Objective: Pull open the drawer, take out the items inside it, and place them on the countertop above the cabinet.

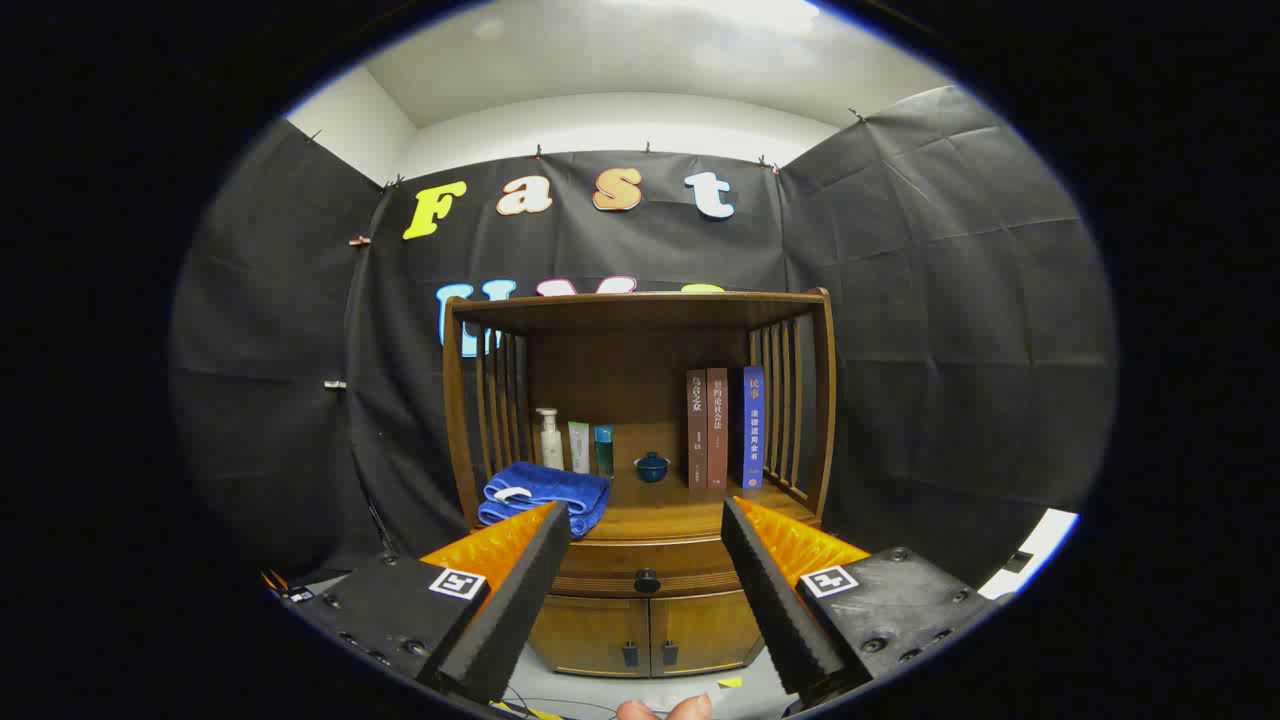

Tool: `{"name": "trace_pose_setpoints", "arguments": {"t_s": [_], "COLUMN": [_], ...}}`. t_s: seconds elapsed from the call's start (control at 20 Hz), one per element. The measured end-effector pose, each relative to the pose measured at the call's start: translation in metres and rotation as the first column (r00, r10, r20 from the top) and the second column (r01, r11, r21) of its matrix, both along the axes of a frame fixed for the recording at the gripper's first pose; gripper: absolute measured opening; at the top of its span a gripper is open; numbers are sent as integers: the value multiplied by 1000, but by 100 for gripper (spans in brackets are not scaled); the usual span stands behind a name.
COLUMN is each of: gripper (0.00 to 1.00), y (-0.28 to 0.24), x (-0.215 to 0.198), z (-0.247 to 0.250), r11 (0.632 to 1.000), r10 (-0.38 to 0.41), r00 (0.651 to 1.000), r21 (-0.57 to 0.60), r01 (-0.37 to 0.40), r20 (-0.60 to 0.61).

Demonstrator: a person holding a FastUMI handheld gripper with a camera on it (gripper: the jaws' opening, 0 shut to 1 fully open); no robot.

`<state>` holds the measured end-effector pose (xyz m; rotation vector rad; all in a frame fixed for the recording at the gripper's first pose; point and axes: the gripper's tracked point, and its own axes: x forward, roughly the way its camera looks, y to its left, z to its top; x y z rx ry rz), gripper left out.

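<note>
The gripper (645,600) holds its jaws spread wide, gripping nothing and touching nothing. Between the jaws, beyond them, sits the drawer (645,570), closed, with a dark round knob (647,580) at its centre. Below the drawer are two cabinet doors (645,632). Directly above the drawer is the desk (660,520), the wooden top of the cabinet. On it lie a folded blue towel (545,495), a pump bottle (550,440), two tubes (591,448), a small blue lidded bowl (652,466) and three upright books (722,428). Drawer contents are hidden.
</note>
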<state>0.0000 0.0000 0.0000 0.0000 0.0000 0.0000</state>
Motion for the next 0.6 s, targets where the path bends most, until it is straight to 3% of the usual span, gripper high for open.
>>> {"name": "trace_pose_setpoints", "arguments": {"t_s": [0.6], "gripper": [98], "y": [-5], "x": [-2], "z": [2], "r11": [1000], "r10": [-6], "r00": [1000], "r21": [1], "r01": [6], "r20": [4]}}
